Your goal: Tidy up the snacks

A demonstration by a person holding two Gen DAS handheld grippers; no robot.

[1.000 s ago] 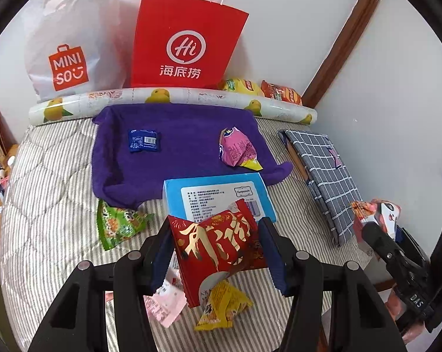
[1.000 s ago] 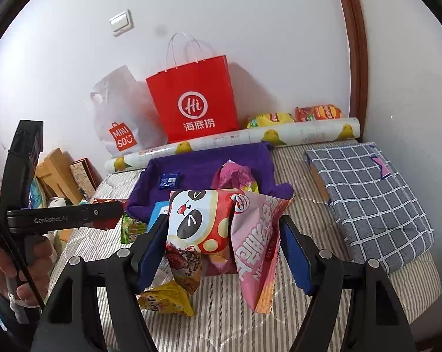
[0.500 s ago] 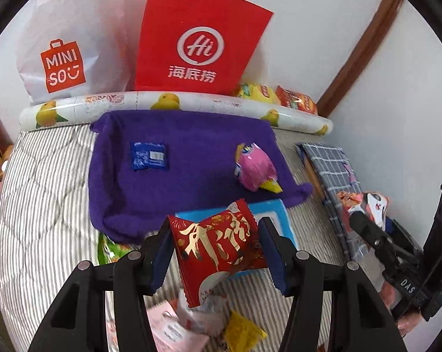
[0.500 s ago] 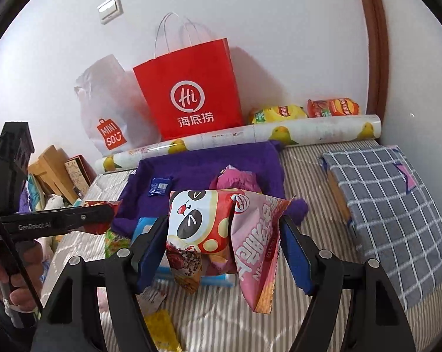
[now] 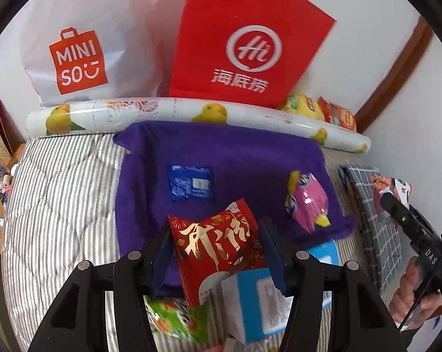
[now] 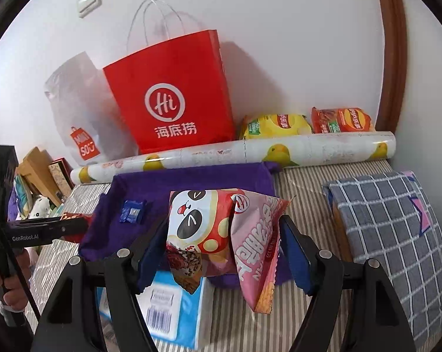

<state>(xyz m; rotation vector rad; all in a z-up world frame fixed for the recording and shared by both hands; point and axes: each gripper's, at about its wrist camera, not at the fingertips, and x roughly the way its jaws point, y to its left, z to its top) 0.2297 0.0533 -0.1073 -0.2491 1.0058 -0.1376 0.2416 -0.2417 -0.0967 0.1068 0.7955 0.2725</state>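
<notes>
My left gripper (image 5: 216, 248) is shut on a red snack packet with gold lettering (image 5: 218, 246), held above the near edge of a purple cloth (image 5: 235, 158). On that cloth lie a small blue packet (image 5: 190, 186) and a pink and yellow packet (image 5: 307, 201). My right gripper (image 6: 225, 245) is shut on a panda-print packet (image 6: 197, 220) together with a pink packet (image 6: 256, 252), just short of the purple cloth (image 6: 191, 182). The blue packet (image 6: 132, 211) lies to its left. The left gripper (image 6: 71, 224) shows at the left edge of the right wrist view.
A red paper bag (image 5: 247, 44) and a white plastic bag (image 5: 83, 44) lean on the wall behind a duck-print roll (image 5: 191, 114). Yellow (image 6: 275, 124) and orange chip bags (image 6: 341, 120) lie at the back right. A light blue box (image 6: 174, 302), a green packet (image 5: 174, 319) and a checked pillow (image 6: 394, 228) lie nearby.
Both grippers have moved forward over the bed toward the purple cloth, each keeping its packets. The blue box and loose snacks have slid toward the bottom of both views.
</notes>
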